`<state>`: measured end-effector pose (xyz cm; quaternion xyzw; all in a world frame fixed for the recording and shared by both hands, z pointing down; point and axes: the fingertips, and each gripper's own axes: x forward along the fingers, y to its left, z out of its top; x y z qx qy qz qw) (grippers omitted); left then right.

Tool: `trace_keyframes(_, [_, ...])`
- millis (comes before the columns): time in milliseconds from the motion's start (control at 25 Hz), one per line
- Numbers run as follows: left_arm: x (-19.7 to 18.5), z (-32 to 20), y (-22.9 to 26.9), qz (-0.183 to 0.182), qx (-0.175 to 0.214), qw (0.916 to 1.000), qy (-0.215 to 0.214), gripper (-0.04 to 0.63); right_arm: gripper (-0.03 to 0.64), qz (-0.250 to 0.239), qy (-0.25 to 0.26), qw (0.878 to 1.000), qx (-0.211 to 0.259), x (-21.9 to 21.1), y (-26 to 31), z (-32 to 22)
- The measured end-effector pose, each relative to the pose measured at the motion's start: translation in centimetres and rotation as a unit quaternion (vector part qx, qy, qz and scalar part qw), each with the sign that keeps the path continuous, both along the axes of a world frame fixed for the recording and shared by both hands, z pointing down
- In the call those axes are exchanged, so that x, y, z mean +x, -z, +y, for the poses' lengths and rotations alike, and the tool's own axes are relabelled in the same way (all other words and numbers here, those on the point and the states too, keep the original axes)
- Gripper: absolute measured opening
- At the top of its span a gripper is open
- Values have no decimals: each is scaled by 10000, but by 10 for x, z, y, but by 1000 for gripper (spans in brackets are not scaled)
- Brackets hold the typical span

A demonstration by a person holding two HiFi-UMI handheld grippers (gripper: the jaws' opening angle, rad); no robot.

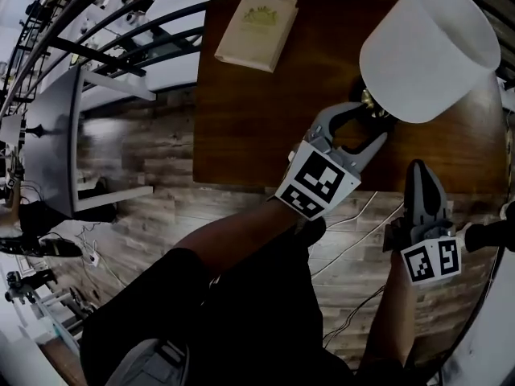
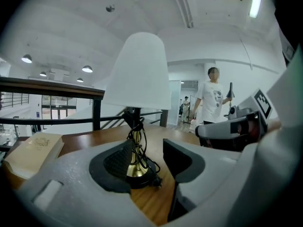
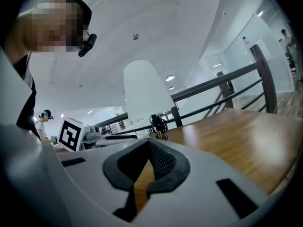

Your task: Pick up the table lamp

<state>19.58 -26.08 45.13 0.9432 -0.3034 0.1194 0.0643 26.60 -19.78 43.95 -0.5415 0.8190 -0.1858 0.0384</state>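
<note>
A dark wooden desk (image 1: 241, 127) stands on plank flooring beside a railing. The table lamp (image 1: 430, 47) stands at its far right. The left gripper (image 1: 372, 123) is released, its jaws spread with the lamp's foot in the gap, and its pads are not pressing. The right gripper (image 1: 420, 171) is clenched on nothing at the near right edge. A book (image 1: 256, 32) lies far left.

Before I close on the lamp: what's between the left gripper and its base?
Only bare table, seen in the left gripper view. The left gripper, jaws open, frames the brass stem of the lamp, wound with black cord.
</note>
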Motion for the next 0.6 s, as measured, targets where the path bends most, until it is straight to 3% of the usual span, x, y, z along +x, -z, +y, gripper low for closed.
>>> trace_keyframes(240, [14, -33, -24, 157, 30, 9997, 167, 243, 12, -17, -56, 9998, -172, 6, -30, -11])
trace_keyframes(600, [30, -57, -37, 269, 382, 9986, 258, 264, 12, 74, -148, 9997, -167, 17, -59, -19])
